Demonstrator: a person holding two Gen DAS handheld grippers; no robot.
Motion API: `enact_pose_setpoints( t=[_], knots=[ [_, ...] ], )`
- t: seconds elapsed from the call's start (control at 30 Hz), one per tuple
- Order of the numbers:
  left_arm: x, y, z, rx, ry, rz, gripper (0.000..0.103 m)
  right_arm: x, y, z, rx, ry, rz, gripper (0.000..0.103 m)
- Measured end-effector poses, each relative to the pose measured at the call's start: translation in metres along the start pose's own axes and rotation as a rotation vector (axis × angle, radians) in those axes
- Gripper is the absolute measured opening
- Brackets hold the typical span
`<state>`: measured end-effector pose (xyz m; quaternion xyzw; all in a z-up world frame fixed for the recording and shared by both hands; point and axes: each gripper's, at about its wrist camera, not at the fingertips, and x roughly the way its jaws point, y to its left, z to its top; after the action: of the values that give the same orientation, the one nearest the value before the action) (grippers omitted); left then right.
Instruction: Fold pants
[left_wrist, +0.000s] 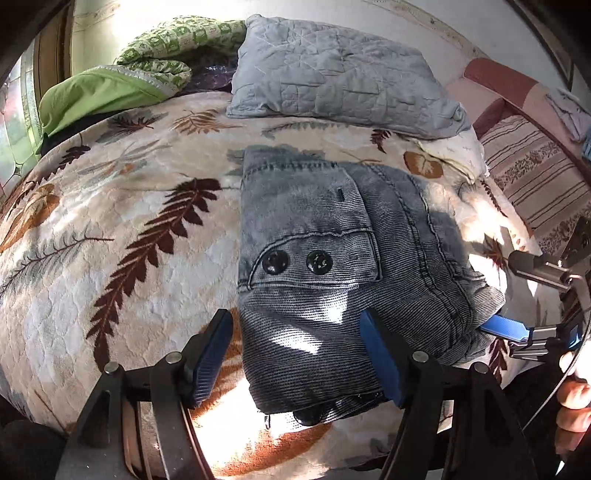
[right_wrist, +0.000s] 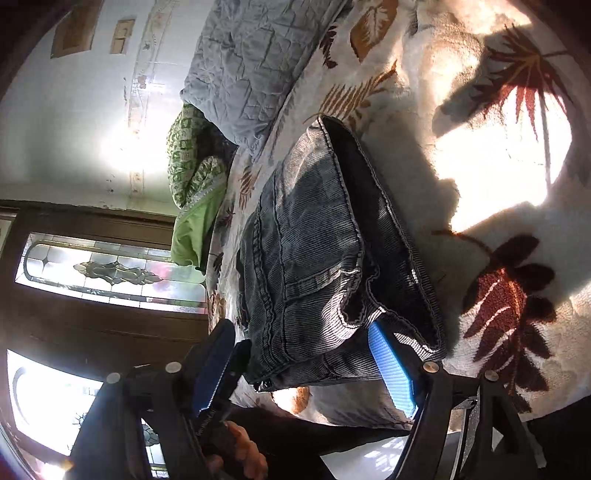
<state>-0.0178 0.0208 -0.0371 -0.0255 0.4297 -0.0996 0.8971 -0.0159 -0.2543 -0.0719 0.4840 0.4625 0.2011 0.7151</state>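
Left wrist: folded pants between open tongs; blanket bare leftward.

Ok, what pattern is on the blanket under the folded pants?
Cream blanket with brown and grey fern leaves, clearest in the left wrist view.

The folded pants, grey-blue corduroy, lie on a bed covered with a cream blanket printed with brown and grey leaves. A pocket flap with two dark buttons faces up. The left hand-held gripper stands at the near end of the bundle, its jaws wide apart: the left pad sits over the blanket just beside the fabric, the right pad over the pants, though whether it touches them is hard to tell. The right hand-held gripper's blue pad meets the bundle's right edge. A grey quilted pillow lies beyond, and a green cloth at far left.
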Motion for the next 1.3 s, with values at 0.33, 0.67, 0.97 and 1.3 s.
enact_pose_setpoints(
  t=[0.33,0.67,0.97,1.3],
  knots=[
    [0.0,0.004,-0.004,-0.019,-0.017,-0.015,0.079,0.004,0.025,-0.002,-0.139,-0.064,-0.224,0.009],
    [-0.018,-0.009,0.009,0.039,-0.04,0.001,0.083,0.015,0.01,-0.022,-0.277,-0.078,-0.413,0.009],
    [0.009,-0.011,-0.008,0.062,0.035,0.027,0.083,-0.009,0.011,-0.013,-0.199,-0.064,-0.326,0.023],
    [0.012,-0.008,-0.006,0.058,0.045,0.006,0.085,0.005,0.043,0.046,-0.229,-0.061,-0.302,0.08]
  ],
)
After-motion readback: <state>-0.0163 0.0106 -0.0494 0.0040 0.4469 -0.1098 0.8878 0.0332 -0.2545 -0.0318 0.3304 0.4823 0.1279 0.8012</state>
